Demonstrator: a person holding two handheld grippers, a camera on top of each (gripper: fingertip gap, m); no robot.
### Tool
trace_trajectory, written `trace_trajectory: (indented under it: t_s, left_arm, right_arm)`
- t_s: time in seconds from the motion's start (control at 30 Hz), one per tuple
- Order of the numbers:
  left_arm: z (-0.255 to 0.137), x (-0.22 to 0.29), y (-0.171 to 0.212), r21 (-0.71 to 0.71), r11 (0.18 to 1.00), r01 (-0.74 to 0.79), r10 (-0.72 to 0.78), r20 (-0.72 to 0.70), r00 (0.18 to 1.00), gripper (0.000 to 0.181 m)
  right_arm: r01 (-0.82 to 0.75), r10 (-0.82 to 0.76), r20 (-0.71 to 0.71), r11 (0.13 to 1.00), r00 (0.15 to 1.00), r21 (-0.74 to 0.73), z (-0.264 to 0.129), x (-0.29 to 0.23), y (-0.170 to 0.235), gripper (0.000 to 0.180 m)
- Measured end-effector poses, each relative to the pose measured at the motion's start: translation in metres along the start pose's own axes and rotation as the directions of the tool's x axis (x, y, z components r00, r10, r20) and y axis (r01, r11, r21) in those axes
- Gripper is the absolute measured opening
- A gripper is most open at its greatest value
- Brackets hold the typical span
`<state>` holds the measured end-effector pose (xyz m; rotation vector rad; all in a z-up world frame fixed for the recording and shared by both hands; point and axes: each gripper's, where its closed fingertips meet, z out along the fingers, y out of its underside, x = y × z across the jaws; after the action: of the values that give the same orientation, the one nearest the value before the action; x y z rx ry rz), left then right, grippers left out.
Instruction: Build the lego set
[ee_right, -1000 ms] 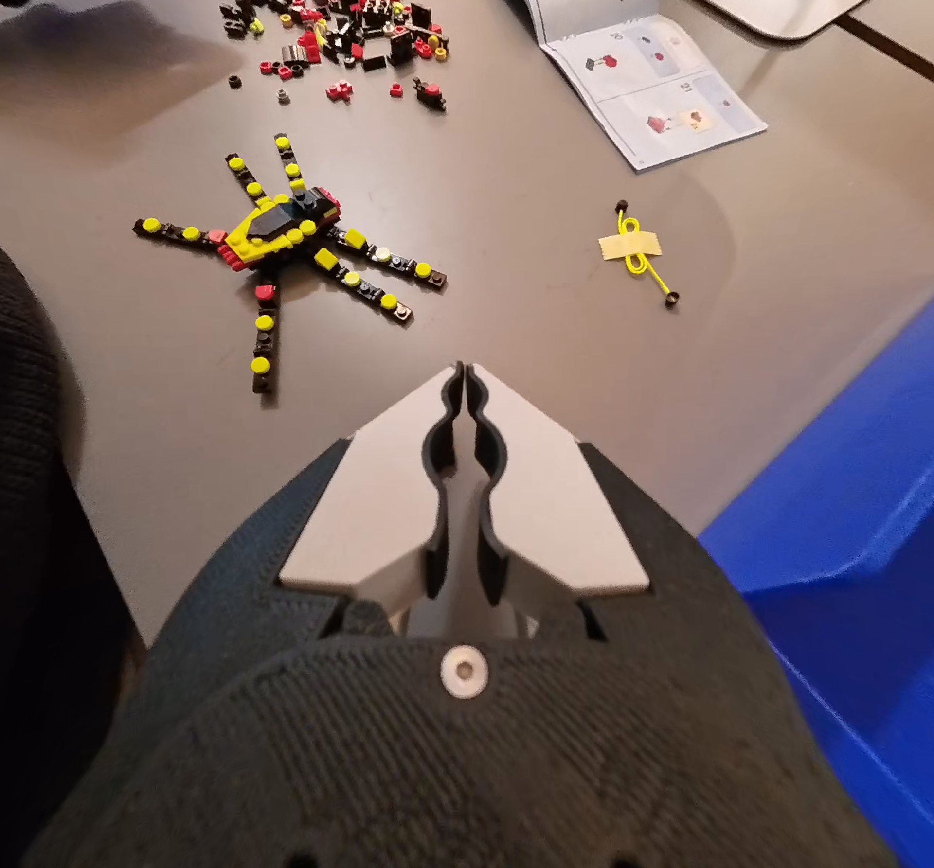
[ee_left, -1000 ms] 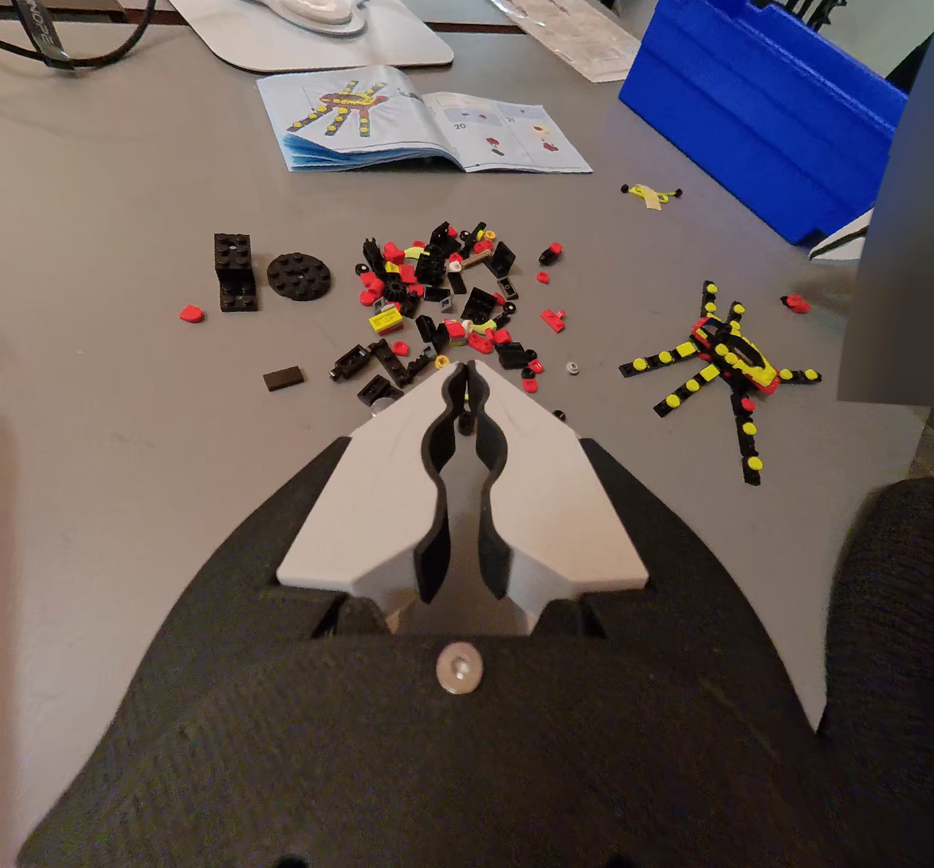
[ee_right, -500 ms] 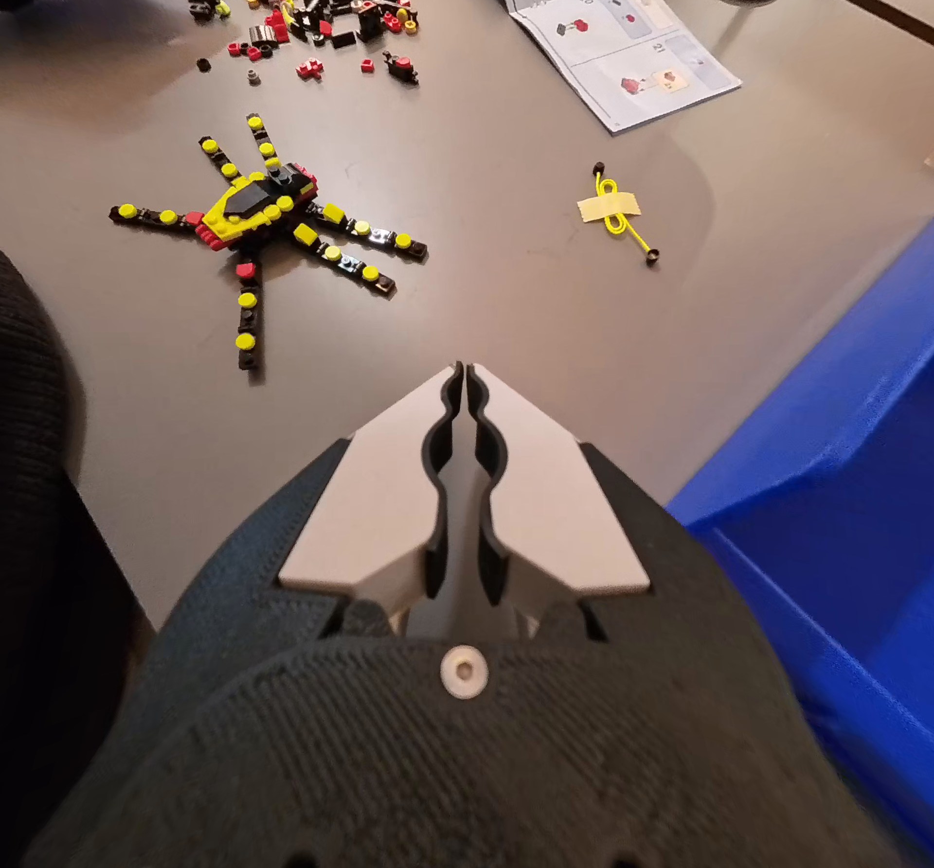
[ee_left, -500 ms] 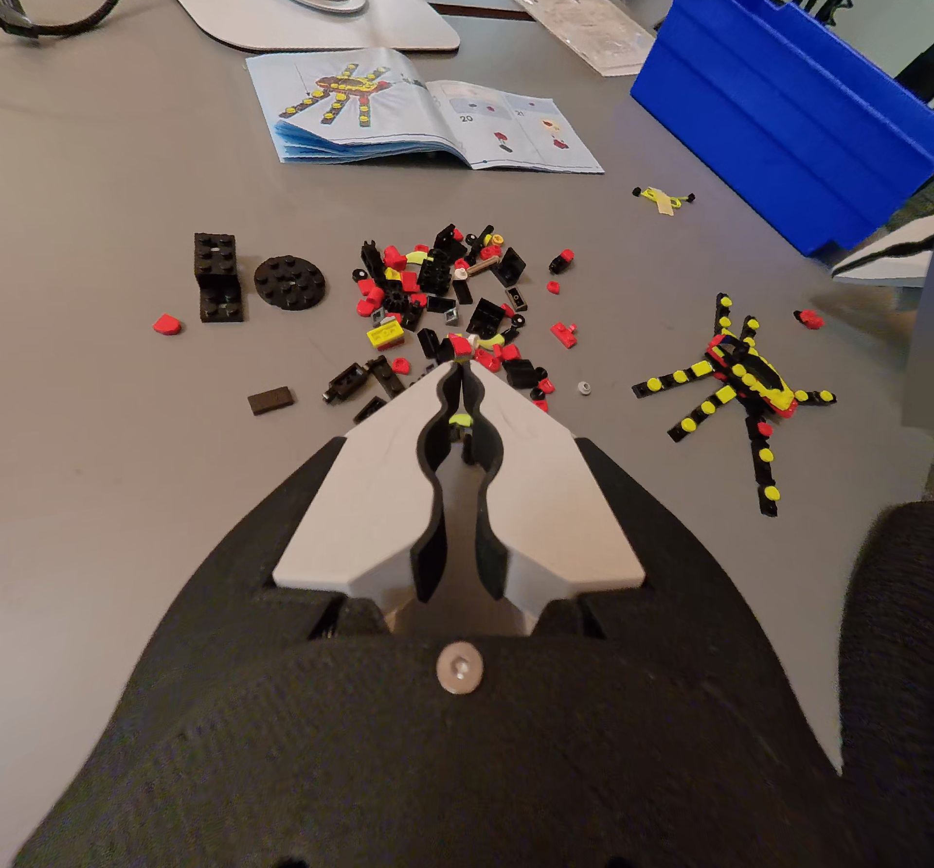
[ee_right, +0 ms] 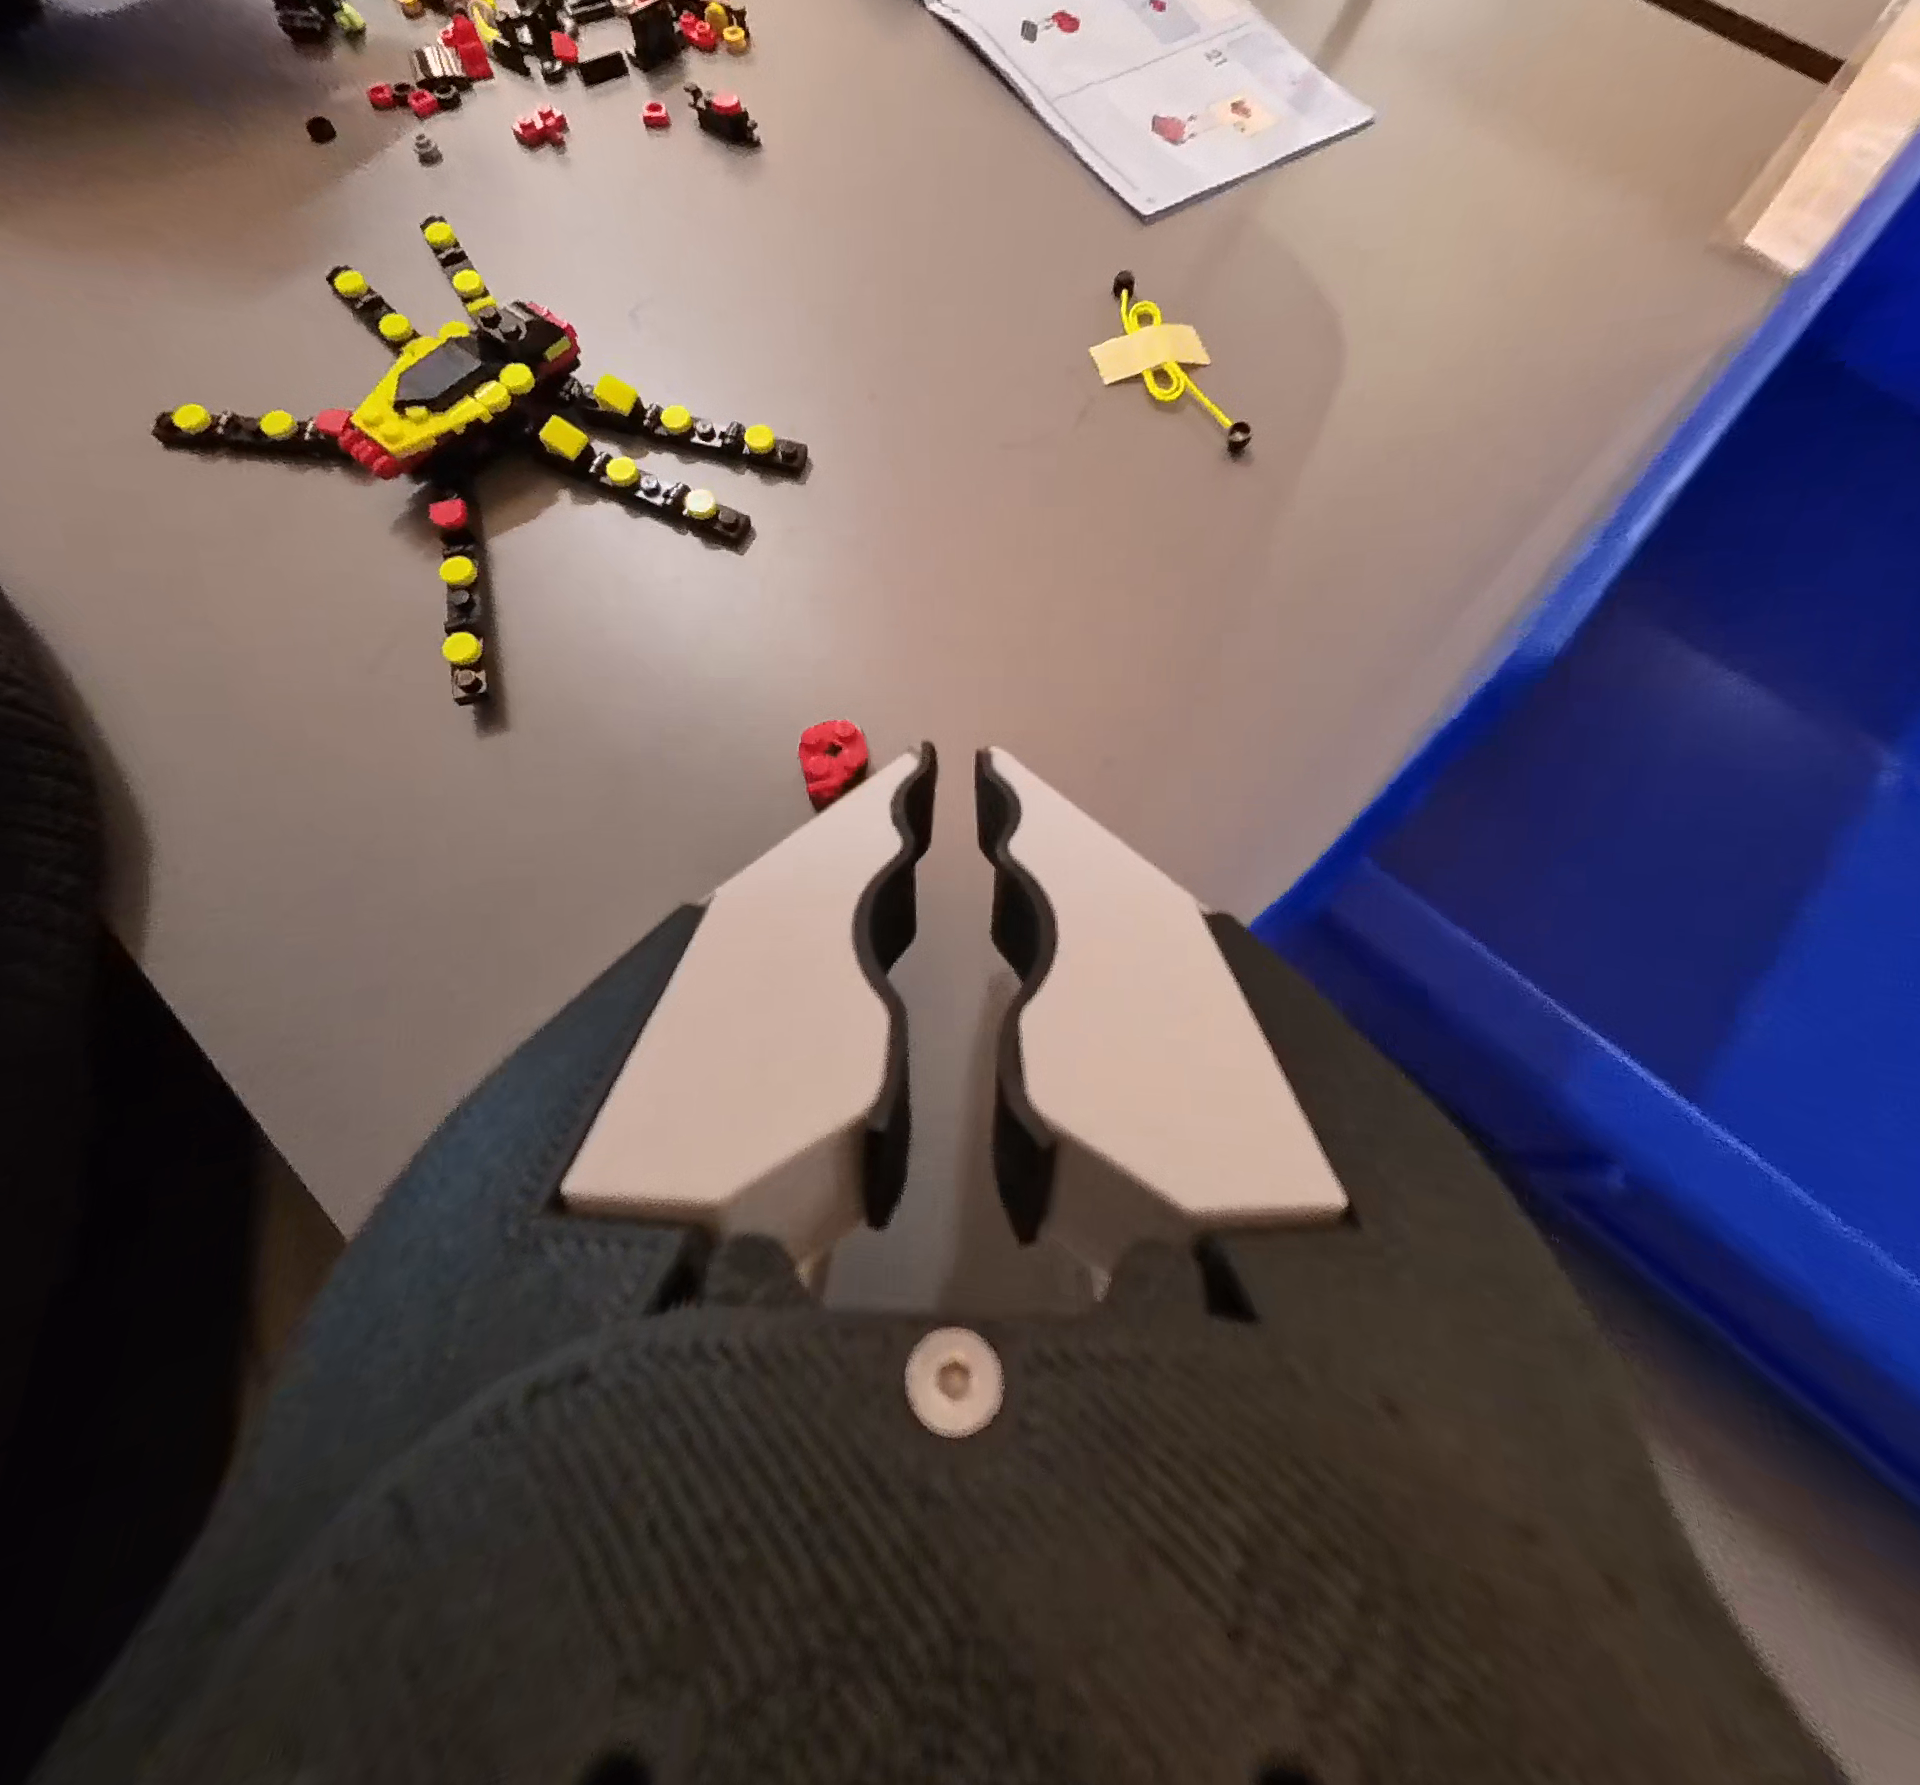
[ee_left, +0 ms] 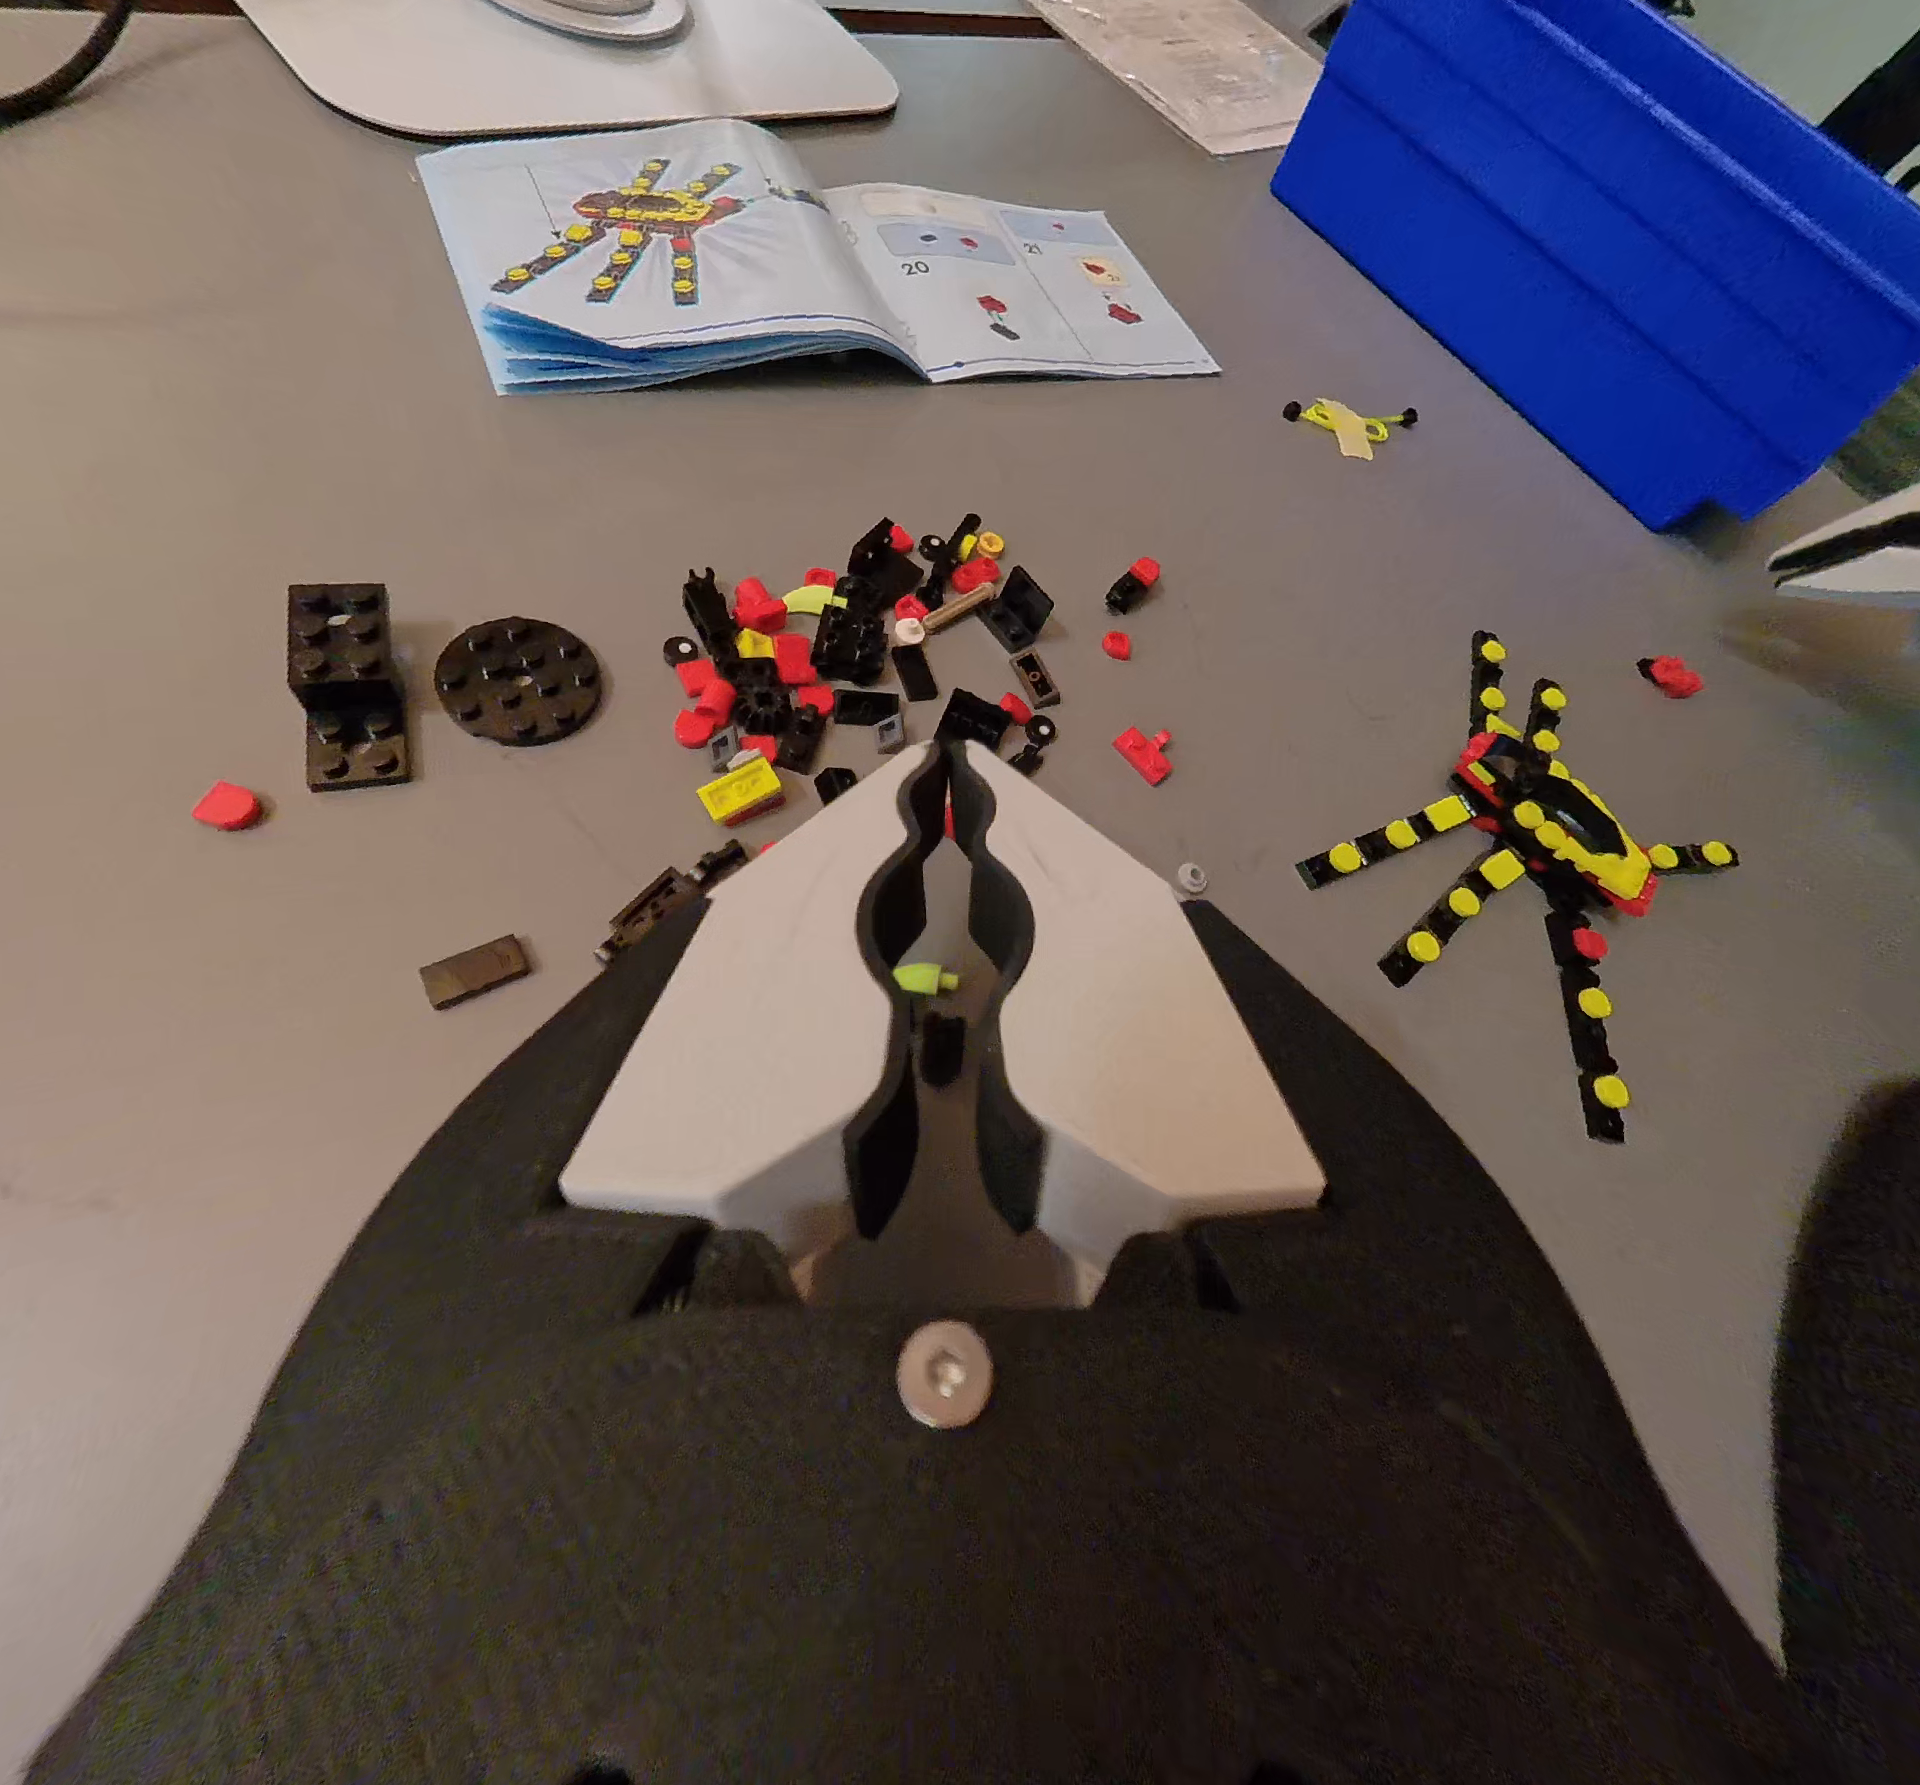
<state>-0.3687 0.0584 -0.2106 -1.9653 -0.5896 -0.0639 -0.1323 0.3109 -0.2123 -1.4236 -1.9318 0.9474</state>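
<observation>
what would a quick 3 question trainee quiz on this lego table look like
1. True or false: the right gripper is shut on the red piece.
2. Which lies nearest the blue bin? A) the black round plate B) the taped yellow string C) the black brick stack
3. Fill in: the left gripper hangs over the near edge of the ____ of loose pieces.

Key
1. False: its jaws stand slightly apart, and the red piece lies on the table beside its left fingertip.
2. B
3. Pile; the spider model sits apart, to its right.
</observation>
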Motion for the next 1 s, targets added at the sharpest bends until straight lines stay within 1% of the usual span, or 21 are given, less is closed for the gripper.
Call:
trace_trajectory:
  t_s: [0.2, 0.3, 0.37, 0.47, 0.53, 0.63, 0.73, 0.87, 1.0]
  left_arm:
    - [0.003, -0.002, 0.001, -0.006, 1.0, 0.009, -0.008, 0.009, 1.0, 0.0]
    - [0.009, -0.012, -0.01, 0.023, 1.0, -0.019, 0.018, 0.054, 0.998, 0.0]
    - [0.017, -0.021, -0.015, -0.007, 0.996, -0.087, 0.087, 0.086, 0.992, 0.0]
    - [0.034, -0.04, -0.019, -0.107, 0.967, -0.233, 0.249, 0.175, 0.953, 0.005]
    - [0.045, -0.048, -0.018, -0.169, 0.948, -0.269, 0.3, 0.203, 0.932, 0.007]
    - [0.058, -0.046, -0.01, -0.231, 0.941, -0.247, 0.291, 0.179, 0.94, 0.005]
    - [0.059, -0.047, -0.011, -0.236, 0.939, -0.249, 0.296, 0.19, 0.936, 0.004]
    - [0.06, -0.046, -0.006, -0.257, 0.939, -0.228, 0.274, 0.163, 0.948, 0.012]
    - [0.061, -0.046, -0.006, -0.256, 0.942, -0.217, 0.263, 0.157, 0.952, 0.012]
  right_arm:
    - [0.024, -0.024, 0.009, 0.999, 1.0, -0.034, 0.004, -0.003, 0.005, 0.004]
    - [0.024, -0.024, 0.011, 0.999, 1.0, -0.049, 0.006, -0.003, 0.007, 0.004]
    - [0.026, -0.026, 0.014, 0.998, 1.0, -0.055, 0.008, -0.003, 0.008, 0.004]
    - [0.034, -0.033, 0.019, 0.998, 0.999, -0.051, 0.007, -0.005, 0.007, 0.004]
    - [0.046, -0.045, 0.012, 0.998, 0.999, -0.047, 0.005, -0.006, 0.006, 0.003]
    - [0.055, -0.055, 0.007, 0.997, 0.998, -0.045, 0.004, -0.006, 0.005, 0.003]
    - [0.061, -0.061, 0.005, 0.997, 0.998, -0.051, 0.004, -0.007, 0.006, 0.003]
    - [0.061, -0.061, 0.01, 0.996, 0.998, -0.06, 0.006, -0.007, 0.008, 0.003]
    - [0.064, -0.064, 0.008, 0.996, 0.998, -0.061, 0.006, -0.007, 0.008, 0.003]
